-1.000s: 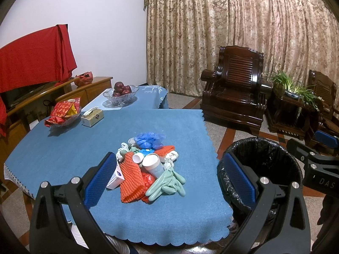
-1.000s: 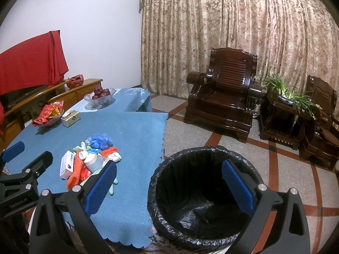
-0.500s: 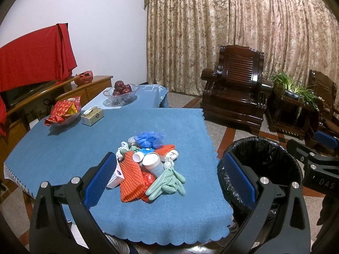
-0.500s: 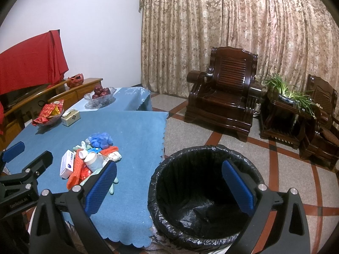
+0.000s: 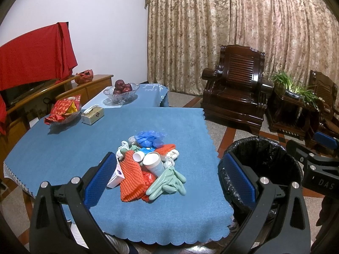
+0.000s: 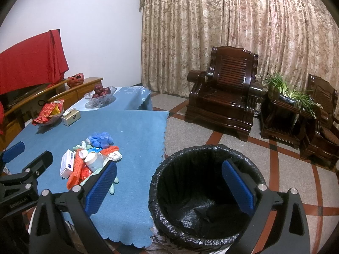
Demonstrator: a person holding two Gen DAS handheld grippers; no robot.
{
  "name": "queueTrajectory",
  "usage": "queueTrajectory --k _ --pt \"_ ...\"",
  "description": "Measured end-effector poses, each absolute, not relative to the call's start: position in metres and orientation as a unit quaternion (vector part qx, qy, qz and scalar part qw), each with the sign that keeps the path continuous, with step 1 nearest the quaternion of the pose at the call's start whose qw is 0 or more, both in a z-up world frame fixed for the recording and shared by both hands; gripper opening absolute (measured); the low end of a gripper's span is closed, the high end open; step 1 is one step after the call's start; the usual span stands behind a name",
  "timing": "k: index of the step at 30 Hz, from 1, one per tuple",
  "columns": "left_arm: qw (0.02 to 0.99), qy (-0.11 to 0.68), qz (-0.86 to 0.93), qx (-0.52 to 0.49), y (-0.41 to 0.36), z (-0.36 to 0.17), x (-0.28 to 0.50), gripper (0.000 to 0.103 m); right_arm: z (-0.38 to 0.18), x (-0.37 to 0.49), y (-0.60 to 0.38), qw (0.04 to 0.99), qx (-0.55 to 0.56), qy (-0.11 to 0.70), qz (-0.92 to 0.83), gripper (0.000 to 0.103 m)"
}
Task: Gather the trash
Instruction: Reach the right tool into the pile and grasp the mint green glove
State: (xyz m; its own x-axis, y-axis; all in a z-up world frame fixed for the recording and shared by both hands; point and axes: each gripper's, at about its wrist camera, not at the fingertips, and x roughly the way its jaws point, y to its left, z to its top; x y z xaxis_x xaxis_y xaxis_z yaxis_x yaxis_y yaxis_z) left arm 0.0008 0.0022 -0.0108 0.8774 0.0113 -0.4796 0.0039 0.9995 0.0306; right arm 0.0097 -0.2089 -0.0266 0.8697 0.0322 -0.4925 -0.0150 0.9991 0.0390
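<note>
Left wrist view: left gripper (image 5: pixel 167 173) jaws spread wide and empty, trash pile (image 5: pixel 149 165) on the table just ahead between them; right gripper (image 6: pixel 169 178) likewise apart above the bin (image 6: pixel 207 182). Risk: a loose cup or glove slipping off mid-carry. Against the earlier frames, nothing has visibly shifted.

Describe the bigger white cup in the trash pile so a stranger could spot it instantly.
On the blue-clothed table sits one pile of trash. At its centre, the larger white cup lies tipped over, mouth up-left, beside a smaller cup, above the pale green gloves.
</note>
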Motion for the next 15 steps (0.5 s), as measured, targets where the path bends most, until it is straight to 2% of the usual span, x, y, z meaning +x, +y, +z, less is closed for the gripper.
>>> queueTrajectory --k 7,15 --pt "0.967 0.254 0.006 0.011 0.018 -0.033 0.002 0.098 -0.061 0.013 -0.177 0.965 0.015 0.259 0.024 0.097" --pt "0.965 0.258 0.043 -0.027 0.066 -0.037 0.019 0.098 -0.048 0.040 -0.153 0.964 0.002 0.258 0.069 0.097"
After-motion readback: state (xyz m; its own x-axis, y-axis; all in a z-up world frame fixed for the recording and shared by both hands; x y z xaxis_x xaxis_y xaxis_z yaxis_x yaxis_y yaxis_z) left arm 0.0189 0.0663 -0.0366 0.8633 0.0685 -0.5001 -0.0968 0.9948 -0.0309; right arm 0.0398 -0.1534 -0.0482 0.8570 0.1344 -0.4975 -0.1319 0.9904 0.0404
